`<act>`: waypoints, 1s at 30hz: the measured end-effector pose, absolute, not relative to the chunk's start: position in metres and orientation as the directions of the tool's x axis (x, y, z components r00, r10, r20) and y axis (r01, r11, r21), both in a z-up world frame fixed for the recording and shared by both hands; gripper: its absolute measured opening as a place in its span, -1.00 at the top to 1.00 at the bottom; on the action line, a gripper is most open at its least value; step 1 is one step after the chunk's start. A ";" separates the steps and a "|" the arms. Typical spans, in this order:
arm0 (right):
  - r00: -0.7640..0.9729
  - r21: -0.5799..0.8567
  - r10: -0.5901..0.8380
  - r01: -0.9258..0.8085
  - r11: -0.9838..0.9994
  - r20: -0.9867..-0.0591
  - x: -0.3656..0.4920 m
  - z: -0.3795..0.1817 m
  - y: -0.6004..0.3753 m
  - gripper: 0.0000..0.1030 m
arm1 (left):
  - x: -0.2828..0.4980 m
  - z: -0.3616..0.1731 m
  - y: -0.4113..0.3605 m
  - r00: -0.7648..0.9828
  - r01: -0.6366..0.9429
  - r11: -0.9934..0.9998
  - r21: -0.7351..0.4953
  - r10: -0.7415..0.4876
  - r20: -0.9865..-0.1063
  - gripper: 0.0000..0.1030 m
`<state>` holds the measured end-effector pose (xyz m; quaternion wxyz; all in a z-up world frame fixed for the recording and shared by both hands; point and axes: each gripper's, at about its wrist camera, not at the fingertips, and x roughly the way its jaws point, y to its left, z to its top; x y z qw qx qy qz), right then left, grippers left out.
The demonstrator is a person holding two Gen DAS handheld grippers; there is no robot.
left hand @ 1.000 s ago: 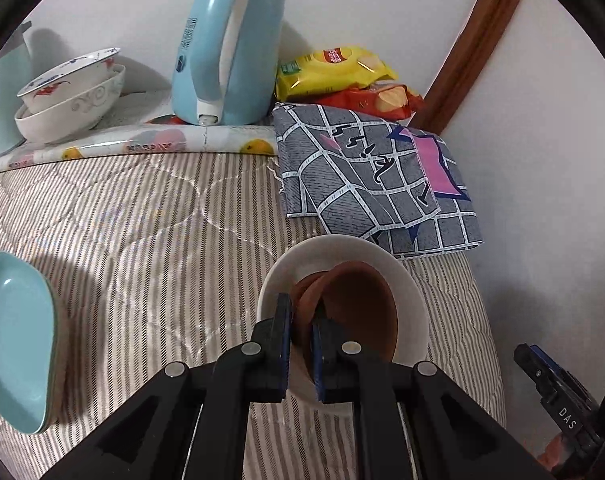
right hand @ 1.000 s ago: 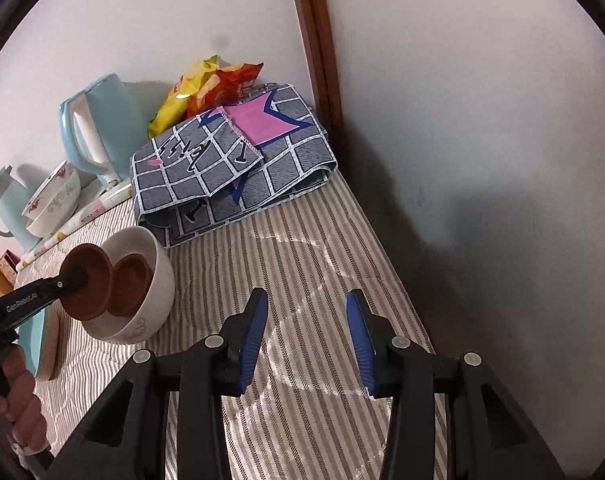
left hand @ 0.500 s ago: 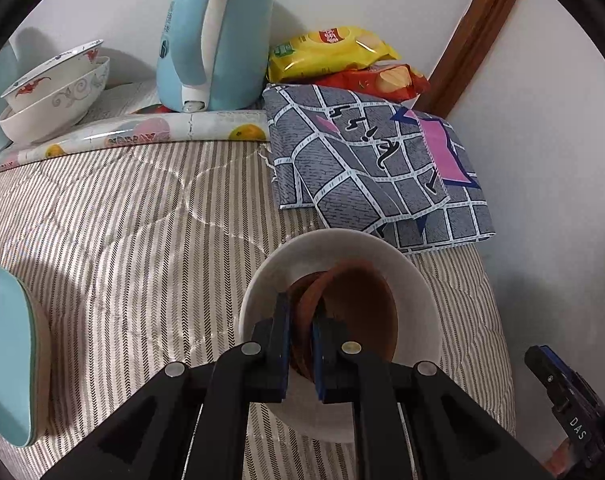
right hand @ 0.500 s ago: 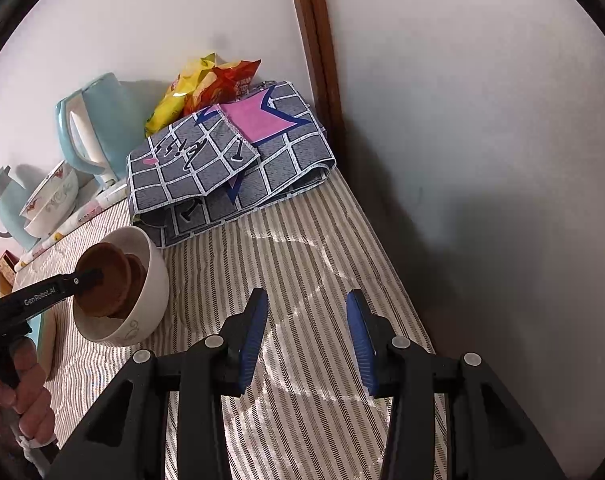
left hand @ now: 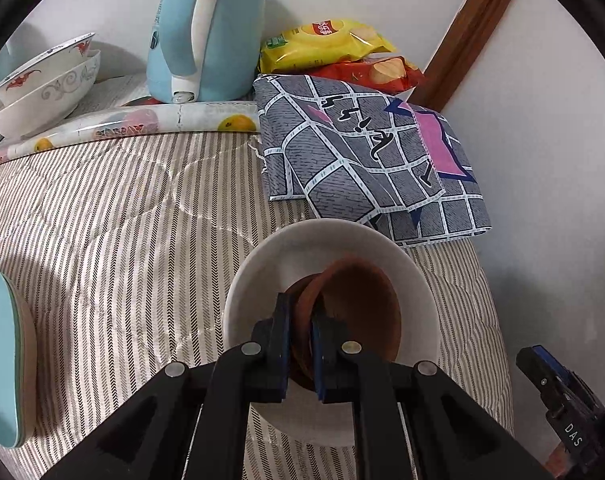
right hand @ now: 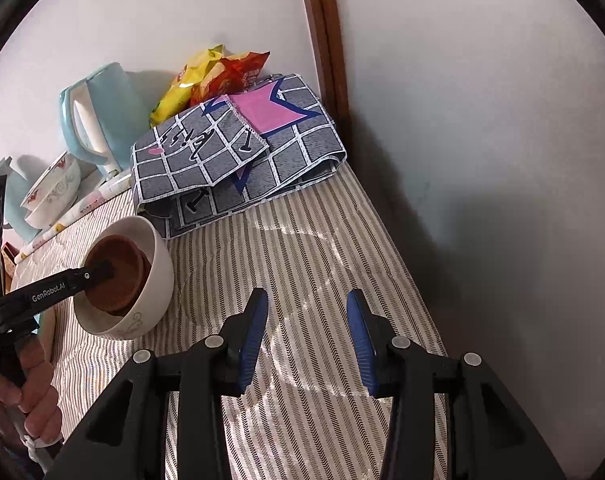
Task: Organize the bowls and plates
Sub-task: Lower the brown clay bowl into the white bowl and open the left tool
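Striped quilted surface (left hand: 114,216): wide and bare through the middle. Far edge is crowded with the blue kettle (left hand: 206,28), two stacked patterned bowls (left hand: 46,88) at far left and snack bags (left hand: 330,46) by the wood trim. A folded grey grid cloth (left hand: 366,160) lies just beyond the white bowl (left hand: 258,268). Teal plates (left hand: 0,364) sit at the near left edge.

Change over the last second: your left gripper (left hand: 301,344), pinching the rim of the small brown bowl (left hand: 358,308), has brought it down from above the white bowl's rim to deep inside it, onto the brown dish (right hand: 144,258) already nested there. Judged: this nesting step is nearly finished, with only the release left.

The right gripper (right hand: 306,338) has not moved. It hovers over bare quilt to the right, jaws part-open and empty.

Room: the wall lies close on the right. The white bowl's far rim is near the cloth, so withdraw toward yourself. Open quilt lies left.
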<state>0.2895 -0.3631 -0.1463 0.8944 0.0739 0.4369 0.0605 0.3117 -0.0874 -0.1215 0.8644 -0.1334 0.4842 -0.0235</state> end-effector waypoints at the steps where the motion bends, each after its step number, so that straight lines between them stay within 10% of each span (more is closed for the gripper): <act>1: 0.611 0.185 0.174 -0.045 0.982 -0.772 0.289 -0.146 -0.362 0.21 | 0.311 -0.121 -0.087 0.529 -0.087 0.963 -0.256 -0.173 -0.831 0.80; 30: 0.616 0.180 0.204 -0.101 0.978 -0.761 0.278 -0.133 -0.337 0.21 | 0.292 -0.096 -0.077 0.564 -0.062 0.967 -0.248 -0.171 -0.808 0.59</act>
